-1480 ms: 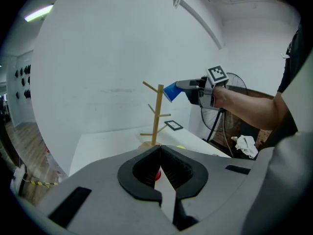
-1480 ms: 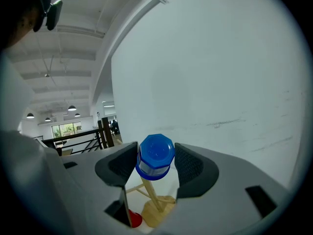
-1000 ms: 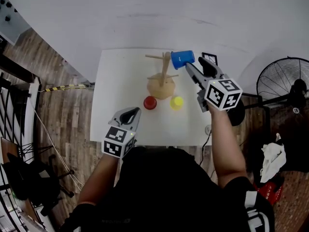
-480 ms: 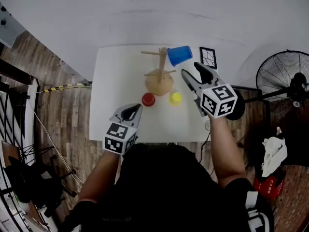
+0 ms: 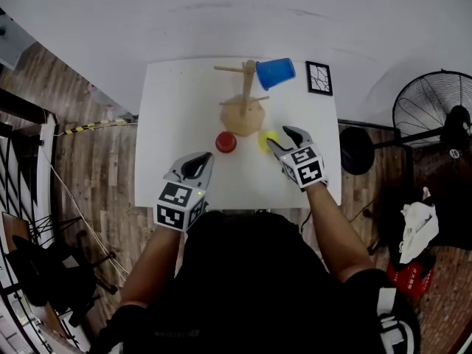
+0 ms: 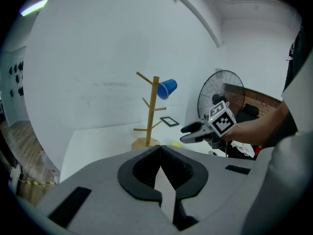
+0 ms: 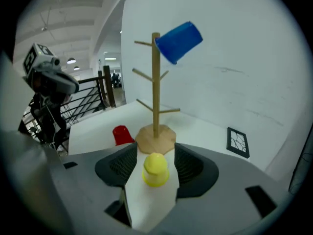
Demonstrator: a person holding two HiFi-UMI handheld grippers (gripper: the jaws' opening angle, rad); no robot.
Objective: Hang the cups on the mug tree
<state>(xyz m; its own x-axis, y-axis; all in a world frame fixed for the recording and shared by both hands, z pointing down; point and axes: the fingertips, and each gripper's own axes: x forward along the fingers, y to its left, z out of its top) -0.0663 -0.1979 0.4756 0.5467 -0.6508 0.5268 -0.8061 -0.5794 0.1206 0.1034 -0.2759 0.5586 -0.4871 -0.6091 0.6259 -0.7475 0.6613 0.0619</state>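
nearest the person, over the front edge of the white counter (image 5: 166, 124), the left claw (image 5: 198, 165) is held with its jaws pressed together and nothing between them. to its right, the right claw (image 5: 283, 139) is held low over the counter, with its jaws spread wide around a yellow cup (image 5: 265, 140). the cup is stood upside down between them, and a gap is seen on each side, so it is not gripped. a red cup (image 5: 226, 141), also upside down, is set near the yellow one, to its left. just behind both, a wooden mug tree (image 5: 243, 113) is stood upright, and a blue cup (image 5: 275, 73) is hung tilted on an upper peg. a small black-framed picture (image 5: 318, 77) is seen at the far right corner of the counter.
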